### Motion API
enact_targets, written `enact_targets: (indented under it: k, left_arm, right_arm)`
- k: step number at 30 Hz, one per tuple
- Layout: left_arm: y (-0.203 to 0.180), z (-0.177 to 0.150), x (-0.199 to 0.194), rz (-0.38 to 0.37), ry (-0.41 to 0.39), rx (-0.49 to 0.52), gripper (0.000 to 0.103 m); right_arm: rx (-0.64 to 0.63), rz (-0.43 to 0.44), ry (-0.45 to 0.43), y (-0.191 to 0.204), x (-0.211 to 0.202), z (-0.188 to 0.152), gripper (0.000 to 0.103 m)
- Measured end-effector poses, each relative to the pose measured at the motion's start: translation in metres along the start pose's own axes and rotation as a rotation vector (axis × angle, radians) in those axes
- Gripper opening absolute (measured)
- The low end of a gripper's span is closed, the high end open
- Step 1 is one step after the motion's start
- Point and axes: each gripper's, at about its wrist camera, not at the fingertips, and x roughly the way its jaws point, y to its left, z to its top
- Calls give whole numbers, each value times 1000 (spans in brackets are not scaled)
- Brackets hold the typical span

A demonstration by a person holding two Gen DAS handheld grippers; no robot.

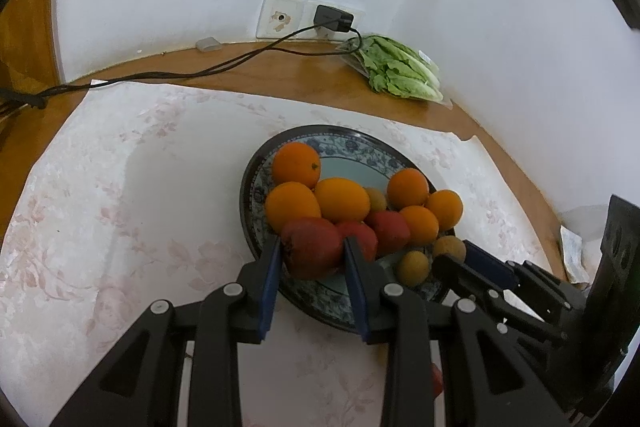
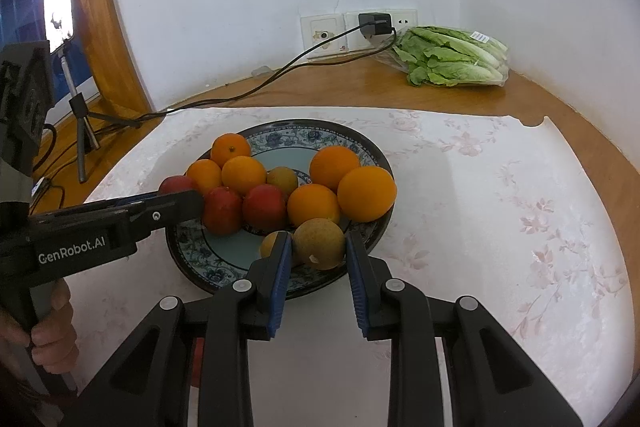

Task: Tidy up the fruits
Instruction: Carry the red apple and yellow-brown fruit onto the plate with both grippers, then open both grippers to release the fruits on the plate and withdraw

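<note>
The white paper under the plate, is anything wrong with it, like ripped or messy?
Yes, a little. The white flowered paper has a ragged, torn-looking notch in its far right edge, and the brown table shows through there. The rest lies fairly flat under the plate, with no spills that I can see.

We saw orange round fruits [image 2: 366,193] and red ones [image 2: 264,207] on a blue-floral dark-rimmed ceramic plate [image 2: 320,135], over a pale pink-flowered cloth [image 2: 500,211].
</note>
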Motion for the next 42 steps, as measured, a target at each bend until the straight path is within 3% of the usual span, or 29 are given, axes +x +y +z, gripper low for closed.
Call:
enact_targets:
  k: [10, 21, 42]
  left_arm:
    - [-15, -8, -3, 28, 11, 72, 33]
    - [-28, -12, -8, 19, 17, 112, 49]
    - [-23, -26, -46, 50, 1, 72, 57]
  right_arm:
    - [14, 16, -1, 1, -3, -1, 34]
    - [19, 41, -23, 3, -13, -3, 39]
    - [42, 30, -47, 8, -51, -14, 45]
